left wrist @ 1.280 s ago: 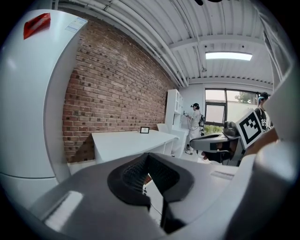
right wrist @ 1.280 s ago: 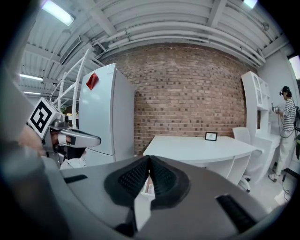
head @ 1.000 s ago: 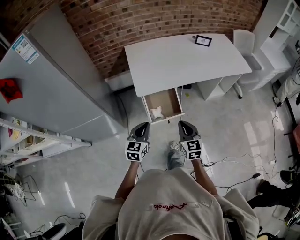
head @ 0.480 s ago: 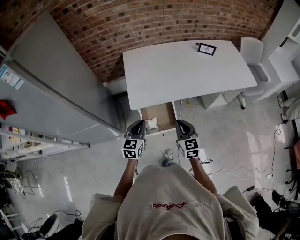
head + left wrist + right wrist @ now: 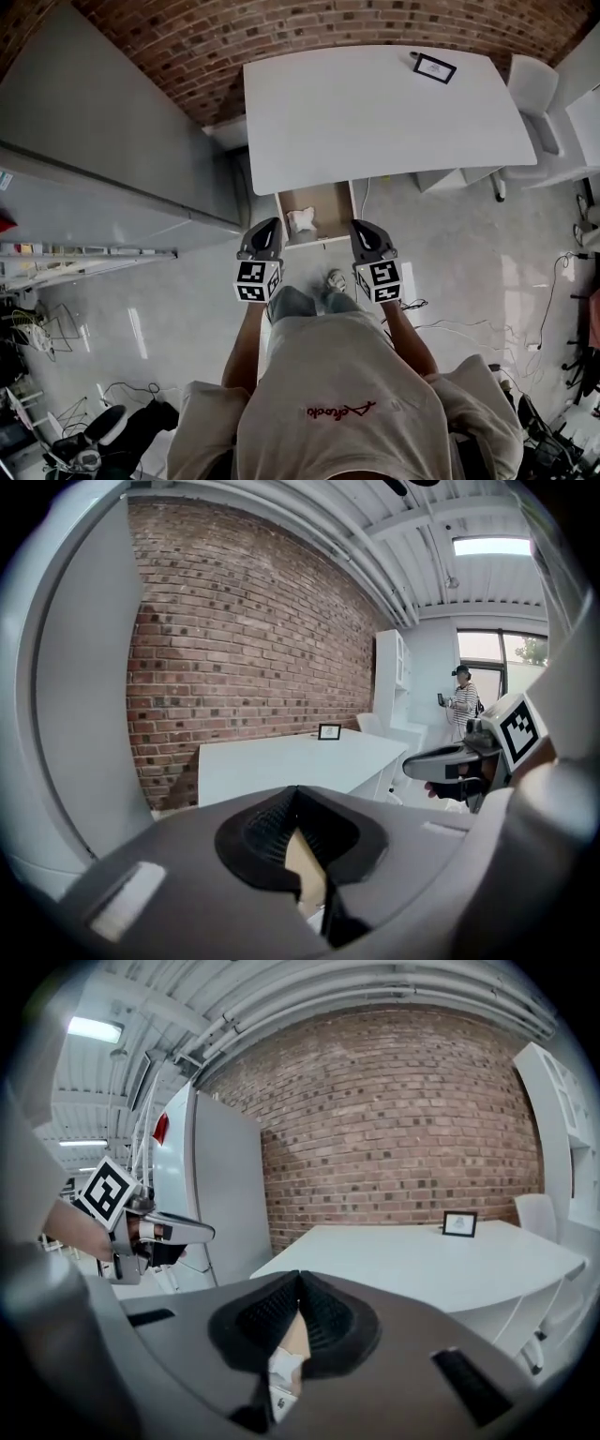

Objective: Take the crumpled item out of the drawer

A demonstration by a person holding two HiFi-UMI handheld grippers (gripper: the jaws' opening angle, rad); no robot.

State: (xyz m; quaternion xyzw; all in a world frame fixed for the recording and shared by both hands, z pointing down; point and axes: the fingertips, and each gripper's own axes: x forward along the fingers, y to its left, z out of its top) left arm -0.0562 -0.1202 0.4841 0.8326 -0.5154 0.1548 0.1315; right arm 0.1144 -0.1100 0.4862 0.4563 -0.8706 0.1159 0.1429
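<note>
With jaws together and empty, both grippers are being held before the open drawer [image 5: 336, 201]. The crumpled white item [image 5: 302, 221] is lying ahead-right of the left gripper [image 5: 268, 228], nearer it than the right gripper [image 5: 360, 229].

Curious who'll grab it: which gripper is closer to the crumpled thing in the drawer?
Left. The left gripper is by the drawer's left front corner, near the crumpled item; the right gripper, by its right corner.

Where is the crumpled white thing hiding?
In the head view, the crumpled white item sits in the open drawer under the near edge of the white table, just ahead of the left gripper.
</note>
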